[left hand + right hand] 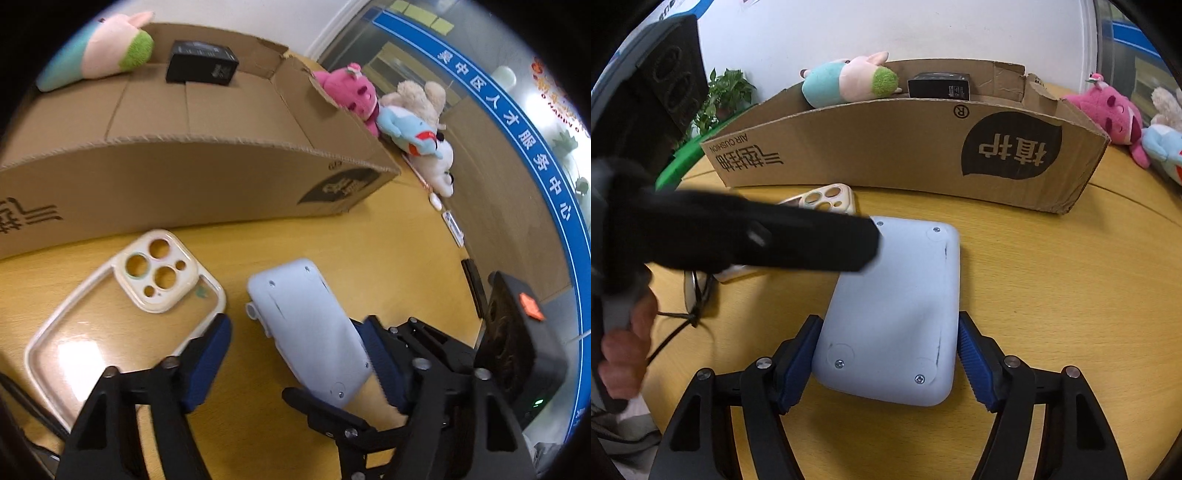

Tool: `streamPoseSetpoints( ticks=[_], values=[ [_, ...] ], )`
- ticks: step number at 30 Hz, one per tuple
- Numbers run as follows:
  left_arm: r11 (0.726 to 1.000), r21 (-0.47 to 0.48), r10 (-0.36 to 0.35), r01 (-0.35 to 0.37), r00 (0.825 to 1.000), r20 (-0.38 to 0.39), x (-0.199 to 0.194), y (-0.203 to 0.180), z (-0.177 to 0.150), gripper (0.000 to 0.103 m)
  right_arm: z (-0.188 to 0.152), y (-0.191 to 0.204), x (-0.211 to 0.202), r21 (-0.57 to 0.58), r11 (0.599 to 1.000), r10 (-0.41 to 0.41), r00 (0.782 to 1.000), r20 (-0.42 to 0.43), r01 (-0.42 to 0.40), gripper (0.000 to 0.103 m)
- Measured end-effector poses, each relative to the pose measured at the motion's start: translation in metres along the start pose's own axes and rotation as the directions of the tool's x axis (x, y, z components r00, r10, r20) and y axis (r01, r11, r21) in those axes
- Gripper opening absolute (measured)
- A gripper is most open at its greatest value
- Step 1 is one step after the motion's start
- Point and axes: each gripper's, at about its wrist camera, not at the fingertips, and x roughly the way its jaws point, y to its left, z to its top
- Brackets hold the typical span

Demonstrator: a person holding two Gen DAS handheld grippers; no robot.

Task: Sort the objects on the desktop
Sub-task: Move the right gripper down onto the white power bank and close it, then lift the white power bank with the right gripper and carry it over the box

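Note:
A pale blue flat device [894, 314] lies underside up on the yellow table [1052, 295]. My right gripper [886, 354] is shut on its near end, a blue pad on each side. My left gripper [297, 363] stands open over the same device [303, 317]; its left pad is off the device, by a clear phone case [125, 314] with a cream camera surround. One finger of my left gripper [812, 240] shows as a dark blur over the device's far corner. Behind stands an open cardboard box [184, 177] holding a pink-and-teal plush [107, 48] and a small black box [201, 62].
Pink [351, 92], beige and blue plush toys [410, 129] lie right of the box. Small items [452, 225] sit along the table's right edge. A potted plant [724, 96] stands at the back left. A hand [624, 350] and a dark cord [683, 325] are at the left.

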Motion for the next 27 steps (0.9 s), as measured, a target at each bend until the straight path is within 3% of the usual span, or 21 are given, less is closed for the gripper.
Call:
streamPoseSetpoints(
  ticks=[2,7,18,27],
  values=[
    [1.0,-0.004,-0.024,0.024,1.0,-0.017,0.005,0.0,-0.002,0.048,-0.002,-0.001,-0.001,0.013,1.0,0.011,1.0,0.0,-0.011,0.069],
    [1.0,0.015,0.004,-0.003,1.0,-0.029,0.011,0.0,-0.005,0.038,-0.003,-0.004,0.001,0.03,0.999,0.031,1.0,0.003,-0.031,0.069],
    [0.998,0.054,0.023,-0.025,0.999,0.037,-0.013,-0.011,0.0,0.037,0.002,0.002,-0.007,0.004,0.999,0.035,0.998,0.044,-0.035,0.069],
    [0.991,0.133,0.007,-0.034,0.98,0.199,-0.071,-0.035,0.038,0.035,0.037,0.013,-0.045,-0.064,0.998,0.032,0.982,0.184,-0.021,0.069]
  ],
)
